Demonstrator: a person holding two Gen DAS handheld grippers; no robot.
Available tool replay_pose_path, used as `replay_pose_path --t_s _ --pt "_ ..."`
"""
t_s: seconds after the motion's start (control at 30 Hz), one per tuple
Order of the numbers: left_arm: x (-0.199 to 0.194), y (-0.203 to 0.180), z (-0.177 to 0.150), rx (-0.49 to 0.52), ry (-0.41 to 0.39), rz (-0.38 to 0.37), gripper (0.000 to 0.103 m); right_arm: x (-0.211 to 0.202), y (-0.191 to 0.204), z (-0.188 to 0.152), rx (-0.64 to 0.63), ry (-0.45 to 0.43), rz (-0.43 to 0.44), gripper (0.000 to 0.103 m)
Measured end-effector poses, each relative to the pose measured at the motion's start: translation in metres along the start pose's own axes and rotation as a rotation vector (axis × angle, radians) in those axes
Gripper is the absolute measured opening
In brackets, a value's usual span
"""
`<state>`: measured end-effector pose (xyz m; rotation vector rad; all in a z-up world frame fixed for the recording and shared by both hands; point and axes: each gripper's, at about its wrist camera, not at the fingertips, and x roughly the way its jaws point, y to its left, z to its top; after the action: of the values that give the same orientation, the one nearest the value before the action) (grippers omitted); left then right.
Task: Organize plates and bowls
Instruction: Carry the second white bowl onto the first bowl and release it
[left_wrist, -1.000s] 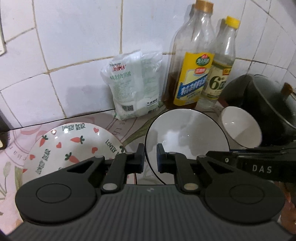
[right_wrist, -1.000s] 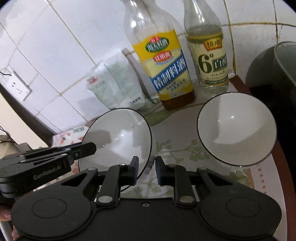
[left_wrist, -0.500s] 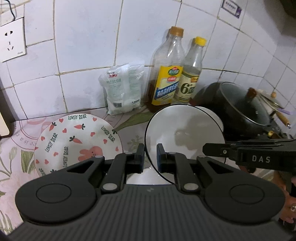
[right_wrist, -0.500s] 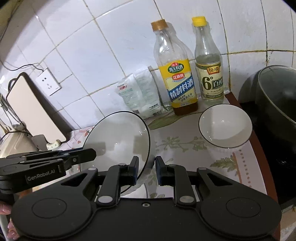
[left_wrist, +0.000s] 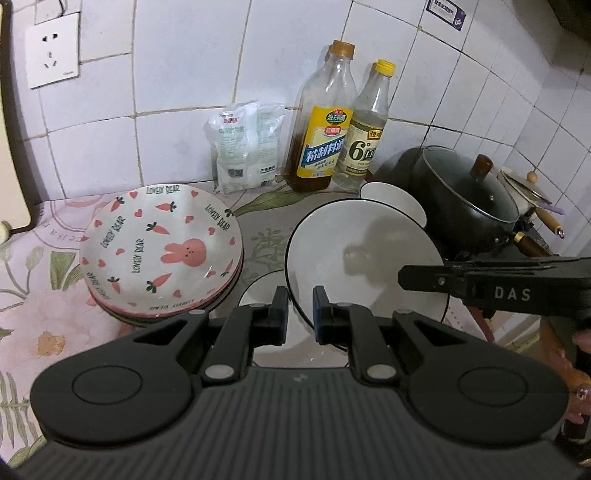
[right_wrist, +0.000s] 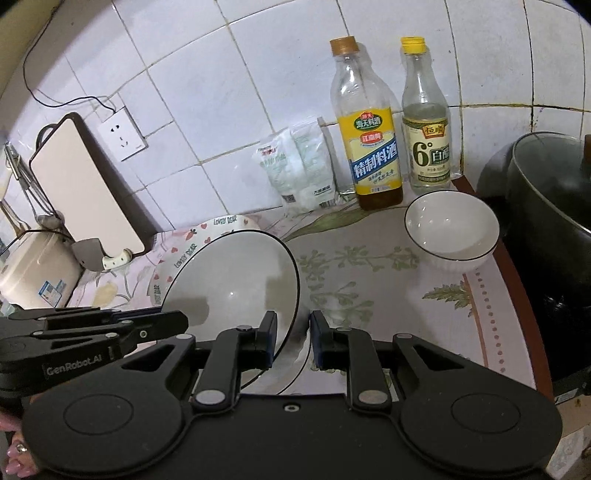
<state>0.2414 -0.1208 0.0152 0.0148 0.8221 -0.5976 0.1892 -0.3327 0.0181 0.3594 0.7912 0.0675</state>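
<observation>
Your left gripper (left_wrist: 299, 314) is pinching the near rim of a white plate with a thin black edge (left_wrist: 365, 258), which stands tilted up off the counter, its face turned toward the left camera. Your right gripper (right_wrist: 291, 339) has its jaws pressed onto the same plate's (right_wrist: 236, 280) rim from the other side; in the left view it reaches in from the right across the plate's right edge (left_wrist: 436, 278), so the plate hangs between the two claws. Directly below the plate, near you, a second white dish (left_wrist: 266, 291) lies flat on the floral tablecloth (right_wrist: 369, 266). To the left, a stack of carrot-and-bunny plates (left_wrist: 162, 251) rests on the cloth, just beside the held plate. Farther right, a small white bowl (right_wrist: 450, 225) sits upright near the two bottles (right_wrist: 373, 147) at the tiled wall, close to the black lidded pot (left_wrist: 465, 199). A bag of white powder (left_wrist: 243, 147) leans on the wall left of the bottles.
</observation>
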Motion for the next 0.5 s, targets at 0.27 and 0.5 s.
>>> replay_pose_path --t_s 0.27,0.5 --pt "-0.008 0.003 -0.018 0.0 0.01 0.007 0.012 0.008 0.007 -0.012 -0.025 0.027 -0.008 0.023" --pt "0.006 0.012 -0.026 -0.026 0.043 0.007 0.012 0.023 0.005 -0.018 -0.017 0.053 -0.005 0.023"
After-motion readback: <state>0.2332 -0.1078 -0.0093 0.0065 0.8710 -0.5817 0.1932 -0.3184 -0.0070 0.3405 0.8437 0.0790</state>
